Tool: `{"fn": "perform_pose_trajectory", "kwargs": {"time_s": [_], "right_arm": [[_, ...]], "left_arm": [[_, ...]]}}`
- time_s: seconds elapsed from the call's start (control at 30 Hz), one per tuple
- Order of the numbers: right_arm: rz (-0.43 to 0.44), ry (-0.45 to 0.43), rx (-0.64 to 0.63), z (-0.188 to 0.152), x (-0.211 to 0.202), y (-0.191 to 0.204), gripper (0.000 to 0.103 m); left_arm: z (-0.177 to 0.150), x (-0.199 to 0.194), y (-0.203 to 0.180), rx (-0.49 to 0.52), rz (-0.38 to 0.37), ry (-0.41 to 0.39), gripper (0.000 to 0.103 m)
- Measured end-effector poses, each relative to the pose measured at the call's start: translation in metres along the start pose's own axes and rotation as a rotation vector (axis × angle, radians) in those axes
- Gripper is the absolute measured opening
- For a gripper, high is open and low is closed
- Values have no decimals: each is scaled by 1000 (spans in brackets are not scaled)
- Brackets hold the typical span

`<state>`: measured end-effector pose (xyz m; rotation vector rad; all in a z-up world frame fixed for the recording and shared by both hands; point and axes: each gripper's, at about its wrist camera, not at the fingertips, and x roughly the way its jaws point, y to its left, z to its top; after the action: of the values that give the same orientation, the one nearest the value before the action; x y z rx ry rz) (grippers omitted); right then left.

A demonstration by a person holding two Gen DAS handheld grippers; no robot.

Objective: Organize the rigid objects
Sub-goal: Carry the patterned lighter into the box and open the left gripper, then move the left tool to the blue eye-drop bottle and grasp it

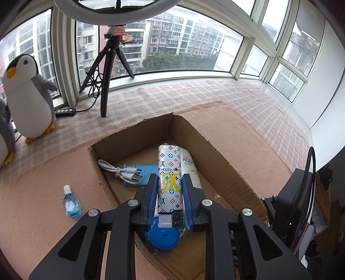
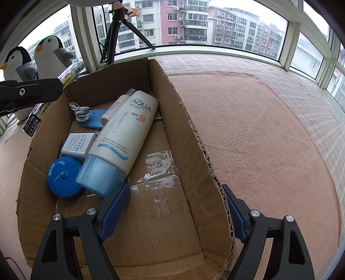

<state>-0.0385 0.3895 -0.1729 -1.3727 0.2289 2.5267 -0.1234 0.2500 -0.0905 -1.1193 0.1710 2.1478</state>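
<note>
Sunscreen bottle (image 1: 190,170): mostly hidden behind patterned lighter (image 1: 170,178) in left wrist view; only right strip showing.
Blue round case (image 1: 162,237): partly covered by left tongs (image 1: 169,186), at 6 o'clock of the lighter.
Adapter (image 2: 77,144): label print too small to read; lower corner behind bottle cap.
Slim tube (image 2: 114,107): half hidden behind bottle, text illegible.
Ring light (image 1: 116,10): cut off at top edge.
Second penguin (image 1: 5,137): cut off at left edge.

Home, high-rise flat: bay window (image 1: 172,43) onto apartment blocks; plush penguin (image 1: 28,97) and ring-light tripod (image 1: 107,71) on checked blanket (image 1: 248,99) just below window.
</note>
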Motion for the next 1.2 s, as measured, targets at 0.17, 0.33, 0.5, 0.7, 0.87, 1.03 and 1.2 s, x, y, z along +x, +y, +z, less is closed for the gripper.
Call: {"fn": "perform_pose_trajectory", "kwargs": {"time_s": [0.17,0.33,0.5,0.7,0.87,1.03,1.2], "right_arm": [[1,0,1,0,0,0,80],[1,0,1,0,0,0,80],[1,0,1,0,0,0,80],[2,1,2,0,0,-1,80],[2,0,3,0,-1,0,80],[2,1,2,0,-1,-1,80],[1,1,2,0,-1,-1,80]], "left_arm": [[1,1,-3,8,-1,2,21],[2,0,-2,-2,1,-1,48],[3,-1,-1,-13,0,-1,60],[1,-2,4,-21,7,-3,60],[-1,-12,21,-53,13,-18,60],[-8,-22,45,-88,44,-28,60],[-17,-30,73,-137,84,-31,60]]}}
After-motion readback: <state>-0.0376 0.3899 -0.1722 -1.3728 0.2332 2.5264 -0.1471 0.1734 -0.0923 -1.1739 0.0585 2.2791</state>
